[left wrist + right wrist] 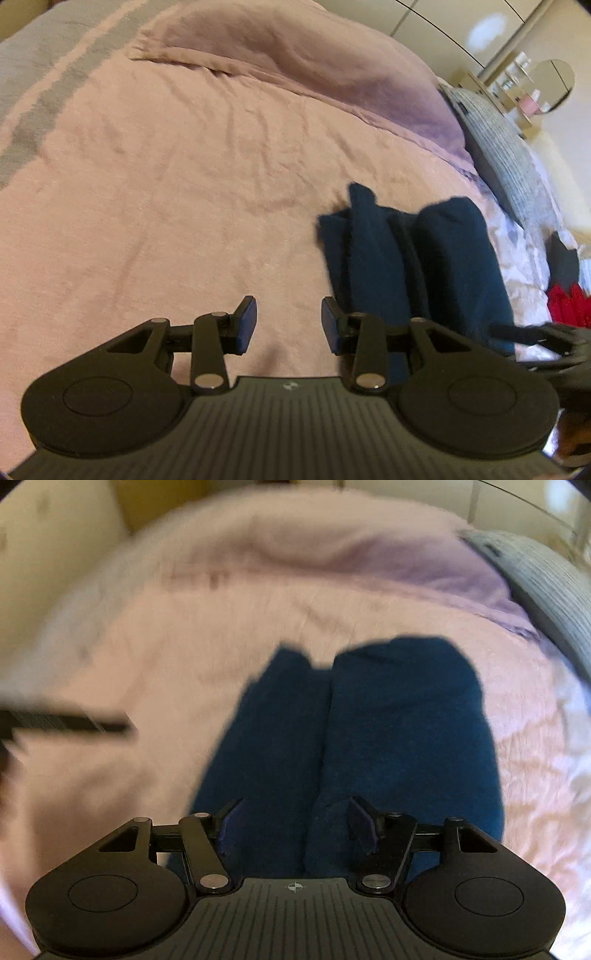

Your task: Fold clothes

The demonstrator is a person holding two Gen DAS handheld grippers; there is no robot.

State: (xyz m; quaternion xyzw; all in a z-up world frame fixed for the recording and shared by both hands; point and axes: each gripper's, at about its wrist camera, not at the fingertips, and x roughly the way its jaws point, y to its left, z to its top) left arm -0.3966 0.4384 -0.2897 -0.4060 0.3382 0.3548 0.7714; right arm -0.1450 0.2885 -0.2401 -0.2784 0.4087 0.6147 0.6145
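A dark blue garment [413, 266] lies folded into a long narrow shape on the pink bedspread [184, 184]. In the right wrist view the garment [369, 731] fills the middle, with a fold line running down it. My left gripper [289, 325] is open and empty over the bedspread, just left of the garment. My right gripper [295, 825] is open, its fingers just above the garment's near end; this view is blurred. Part of the right gripper [546, 336] shows in the left wrist view at the right edge.
A lilac pillow [332, 74] lies at the head of the bed. A grey ribbed cushion [498, 147] sits at the right side. A red item [569, 302] and floral bedding [524, 266] lie beyond the garment. A dresser with a mirror [554, 85] stands far right.
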